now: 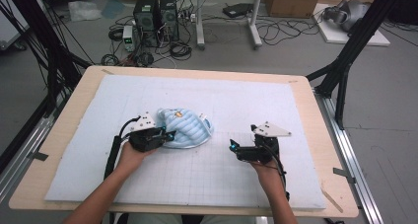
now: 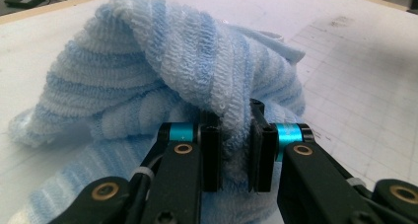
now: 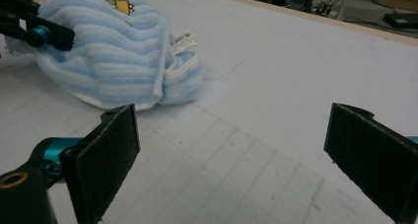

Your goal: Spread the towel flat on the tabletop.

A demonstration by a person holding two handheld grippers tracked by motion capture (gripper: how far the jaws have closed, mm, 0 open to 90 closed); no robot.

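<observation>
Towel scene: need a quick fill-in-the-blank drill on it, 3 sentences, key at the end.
1. The left gripper has its jaws pinched on a fold of the ____.
2. The right gripper hovers over the mat with its jaws ____.
3. The towel has stripes of white and ____.

Missing words: towel; open; blue

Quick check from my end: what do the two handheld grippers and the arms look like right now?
Both are black: the left gripper and right gripper each carry teal collars behind flat, black, felt-like pads, brass-coloured pivot rivets, a grey three-cornered plate on top and a trailing black cable. Forearms are bare, no sleeves.
</observation>
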